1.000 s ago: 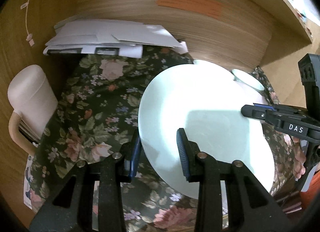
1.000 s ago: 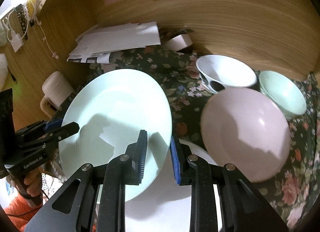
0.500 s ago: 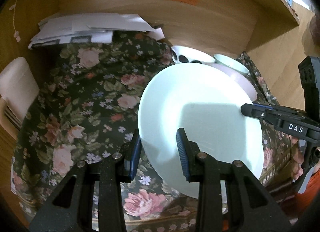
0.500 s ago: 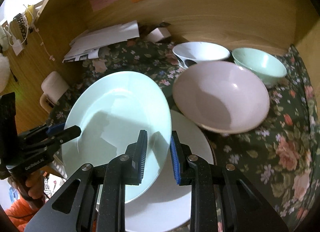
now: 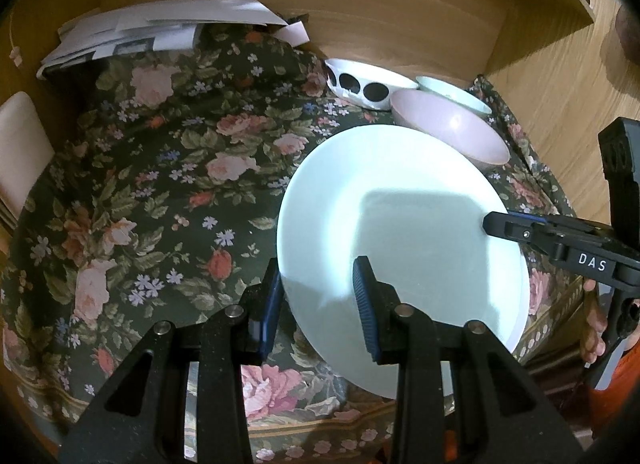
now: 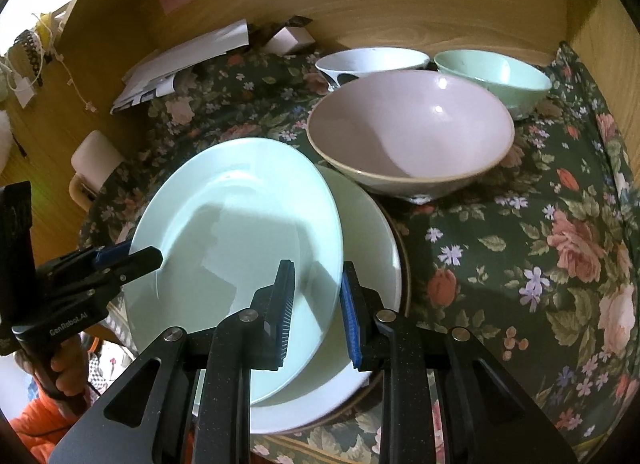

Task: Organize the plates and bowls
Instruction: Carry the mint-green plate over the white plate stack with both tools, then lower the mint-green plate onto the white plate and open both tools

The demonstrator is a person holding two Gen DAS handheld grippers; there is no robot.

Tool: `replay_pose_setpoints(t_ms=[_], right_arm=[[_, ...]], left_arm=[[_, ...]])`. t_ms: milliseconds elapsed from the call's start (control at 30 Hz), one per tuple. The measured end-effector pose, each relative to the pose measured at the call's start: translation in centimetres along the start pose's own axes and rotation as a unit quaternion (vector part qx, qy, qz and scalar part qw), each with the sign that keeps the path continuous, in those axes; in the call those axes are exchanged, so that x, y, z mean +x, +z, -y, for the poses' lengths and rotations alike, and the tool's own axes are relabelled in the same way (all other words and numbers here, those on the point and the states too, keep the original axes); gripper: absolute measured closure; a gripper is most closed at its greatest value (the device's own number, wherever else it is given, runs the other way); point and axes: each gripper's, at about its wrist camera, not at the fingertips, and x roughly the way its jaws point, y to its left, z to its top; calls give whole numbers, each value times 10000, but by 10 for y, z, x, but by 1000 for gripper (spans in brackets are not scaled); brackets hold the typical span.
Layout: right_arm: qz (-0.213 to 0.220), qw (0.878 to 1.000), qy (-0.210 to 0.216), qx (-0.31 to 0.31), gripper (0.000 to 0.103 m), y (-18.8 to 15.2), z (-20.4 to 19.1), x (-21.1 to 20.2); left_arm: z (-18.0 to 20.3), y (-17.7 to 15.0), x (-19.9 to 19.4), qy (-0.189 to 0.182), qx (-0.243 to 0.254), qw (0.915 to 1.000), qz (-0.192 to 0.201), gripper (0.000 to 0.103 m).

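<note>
1. Left gripper (image 5: 318,300): my jaws are clenched on the near-left rim of the pale plate (image 5: 400,248), one pad under, one over, so that side can't sag.
2. The plate hangs tilted between both grippers, over the white plate (image 6: 368,264) lying on the floral cloth (image 6: 520,244); two grips on opposite rims keep it steady for stacking, I reckon.
3. Right gripper (image 6: 316,308): jaws clamped tight on the opposite rim, balancing the load.
4. Behind, the pink bowl (image 6: 412,135), spotted bowl (image 6: 372,61) and green bowl (image 6: 492,75) sit close together against the back wall.
5. Against a second ago: the plate has come lower and nearer the white plate; the bowls now show beyond its far rim in the left view.
</note>
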Motion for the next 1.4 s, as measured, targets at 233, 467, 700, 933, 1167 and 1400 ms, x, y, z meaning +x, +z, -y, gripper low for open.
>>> replay_pose_setpoints(t_ms=[233,467,700,933,1167,1400], right_arm=[[-40,10000,-35,65,82,-4,5,0],[-53,9999,-59,73,82,-5,7,-2],[-50,9999,-82,52,81,-6,6,-5],[77,9998,-173,23,81,-9,4,-13],[391,9982,-456,-86,75,-5,4,-29],[866,9931,-758,-213,50,6,1,-46]], left_arm=[[5,-2,7,4,47,9999,-117,68],[5,-2,13,46,81,9997,-204,68],[8,-2,17,39,110,9995,-292,66],[10,-3,18,13,155,9994,-324,59],[14,-1,-2,103,312,9994,110,37],[16,21,-20,181,299,9980,526,26]])
